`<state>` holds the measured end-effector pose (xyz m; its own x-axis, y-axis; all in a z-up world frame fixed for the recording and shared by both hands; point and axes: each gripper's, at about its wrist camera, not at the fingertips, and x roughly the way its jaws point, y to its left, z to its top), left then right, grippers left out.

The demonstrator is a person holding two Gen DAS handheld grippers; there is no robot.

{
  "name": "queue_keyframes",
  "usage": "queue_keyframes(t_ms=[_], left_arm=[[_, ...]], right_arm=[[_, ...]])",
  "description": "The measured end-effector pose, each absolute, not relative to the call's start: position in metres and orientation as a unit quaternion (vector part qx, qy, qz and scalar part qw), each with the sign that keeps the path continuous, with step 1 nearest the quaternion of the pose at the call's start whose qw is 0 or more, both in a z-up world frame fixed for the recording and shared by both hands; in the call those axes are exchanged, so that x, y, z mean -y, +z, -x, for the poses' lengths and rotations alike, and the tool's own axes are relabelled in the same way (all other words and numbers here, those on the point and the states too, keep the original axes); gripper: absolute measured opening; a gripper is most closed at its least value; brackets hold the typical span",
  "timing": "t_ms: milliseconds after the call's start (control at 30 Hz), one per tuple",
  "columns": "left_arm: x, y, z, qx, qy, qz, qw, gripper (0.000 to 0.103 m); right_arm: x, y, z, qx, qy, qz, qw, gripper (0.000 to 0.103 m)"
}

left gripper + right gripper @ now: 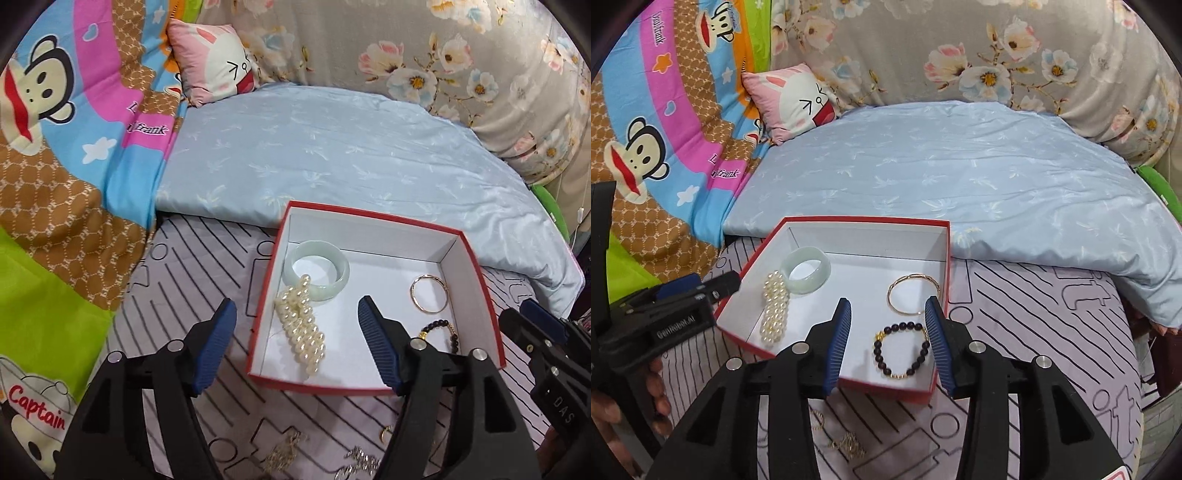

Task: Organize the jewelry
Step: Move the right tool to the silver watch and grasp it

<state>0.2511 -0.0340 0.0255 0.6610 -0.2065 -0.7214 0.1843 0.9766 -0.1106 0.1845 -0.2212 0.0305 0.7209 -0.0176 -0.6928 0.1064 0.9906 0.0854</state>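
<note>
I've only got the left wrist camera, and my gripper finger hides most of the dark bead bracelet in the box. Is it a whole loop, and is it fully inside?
Observer: Yes. The right wrist view shows the dark bead bracelet as a closed loop lying flat on the floor of the red box, near its front right corner.
Operator: Is the right gripper holding it?
Observer: No. The right gripper hangs over it with open jaws, and its pads are not pressing on the beads.
Operator: Does the gold bangle touch the beads?
Observer: No. The gold bangle lies just behind them, and a strip of white floor shows between the two.
</note>
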Motion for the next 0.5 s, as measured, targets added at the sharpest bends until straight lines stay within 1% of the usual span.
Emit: queue_keyframes(t_ms=[233,300,433,500], left_arm=[[0.0,0.033,-0.21,-0.391,-0.081,0.015,0.917,0.066],[-0.009,0.029,-0.198,-0.398,-0.08,0.018,0.914,0.066],[-0.027,0.014,-0.173,-0.415,-0.068,0.023,0.907,0.066],[-0.031,0.006,-0.162,-0.424,-0.066,0.019,0.903,0.066]], right_arm=[[0.214,0.032,-0.133,-0.375,-0.034,-0.052,0.925,0.043],[0.211,0.027,-0.117,-0.382,-0.028,-0.054,0.922,0.044],[0.198,0.014,-0.09,-0.397,-0.022,-0.049,0.916,0.049],[0.19,0.005,-0.079,-0.408,-0.015,-0.048,0.911,0.049]])
